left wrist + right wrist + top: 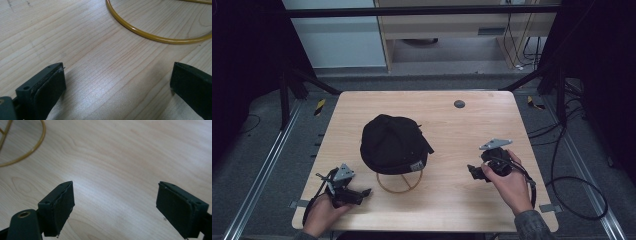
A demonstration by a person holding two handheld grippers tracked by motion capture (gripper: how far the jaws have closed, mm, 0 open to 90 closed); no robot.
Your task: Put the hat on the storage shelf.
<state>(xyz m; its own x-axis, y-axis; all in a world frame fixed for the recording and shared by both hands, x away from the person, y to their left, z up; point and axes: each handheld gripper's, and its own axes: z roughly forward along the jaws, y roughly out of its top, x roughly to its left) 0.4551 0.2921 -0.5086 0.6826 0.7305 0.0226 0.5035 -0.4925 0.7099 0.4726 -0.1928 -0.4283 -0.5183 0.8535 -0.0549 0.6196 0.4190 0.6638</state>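
- L claw (362,192) low over the counter (452,200) near the front-left edge, jaws wide apart, nothing between them. The left gripper view shows bare wood between the pads and the arc of the yellow wire ring (150,35) ahead.
- R claw (473,172) at the front-right, also spread wide, empty. In the right gripper view the ring sits off to the upper left, well apart from the jaws.
- Black cap (393,143) sits mid-counter on a yellow wire stand (400,182); the base ring pokes out on the near side, and the cap covers the rest of the frame. Both claws are apart from the cap, neither touching.
- Risk 1: the stand looks light. A one-sided pull on the cap prob drags or tips the whole frame instead of freeing the cap. The other claw needs to pin the ring first.
- Risk 2: the ring wire is thin and glossy and lies flat on the wood. Pads may slide off it or skid on the counter w/o getting under it.
- Risk 3: the fabric is soft, so a shallow pinch on the crown could take just one layer and slip out. The brim or edge is prob a firmer bite.
- Risk 4: black cap against black pads means low contrast, so it's hard to judge the gap on approach. Can't tell the cap's far side from here.
- Risk 5: the L cable (309,207) trails near the counter edge and may snag on a forward reach.
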